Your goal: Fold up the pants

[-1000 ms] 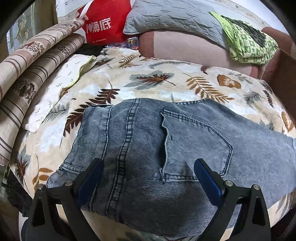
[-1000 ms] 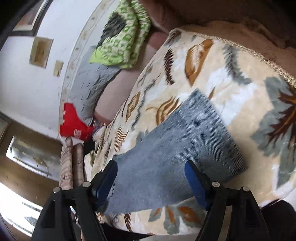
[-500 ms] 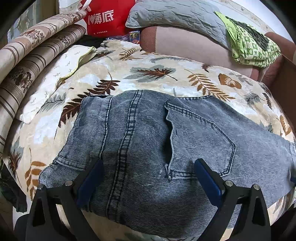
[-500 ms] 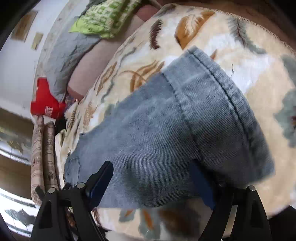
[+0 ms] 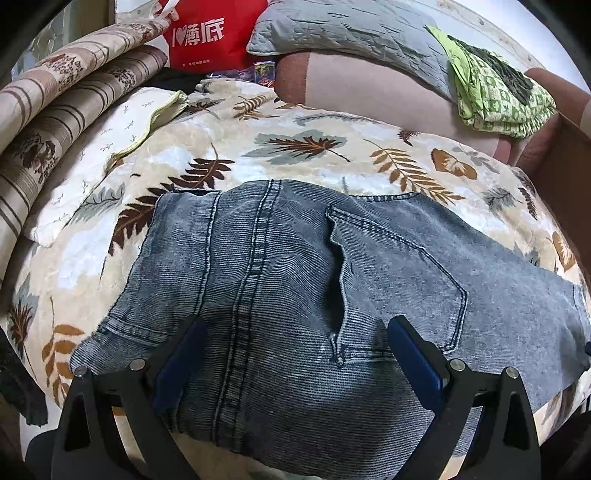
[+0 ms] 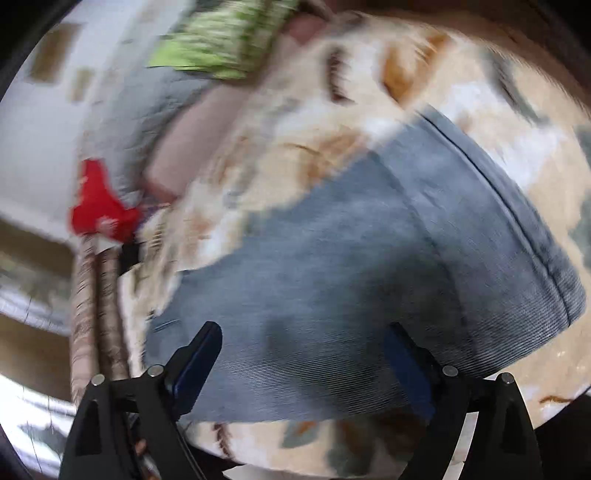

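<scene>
Grey-blue denim pants [image 5: 295, 295] lie flat on a leaf-patterned blanket [image 5: 303, 147], back pocket [image 5: 399, 280] facing up. My left gripper [image 5: 295, 354] hovers open over the waist end, its blue pads [image 5: 181, 354] wide apart and pressing on nothing. In the blurred right wrist view the leg end of the pants [image 6: 369, 280] with its hem [image 6: 546, 258] fills the middle. My right gripper [image 6: 303, 354] stands over the leg cloth with jaws opening wide, the cloth below and between them, not pinched.
Striped rolled bedding [image 5: 55, 122] and a white pillow [image 5: 103, 155] lie on the left. At the back are a red bag [image 5: 210, 37], a grey quilted cushion [image 5: 351, 33] and a green patterned cloth [image 5: 498, 92]. The bed's near edge is just below both grippers.
The right gripper has moved in over the pants' leg end, which now looms larger, and its jaws have spread wider. The left wrist view has shifted slightly; the pants sit a bit lower in it.
</scene>
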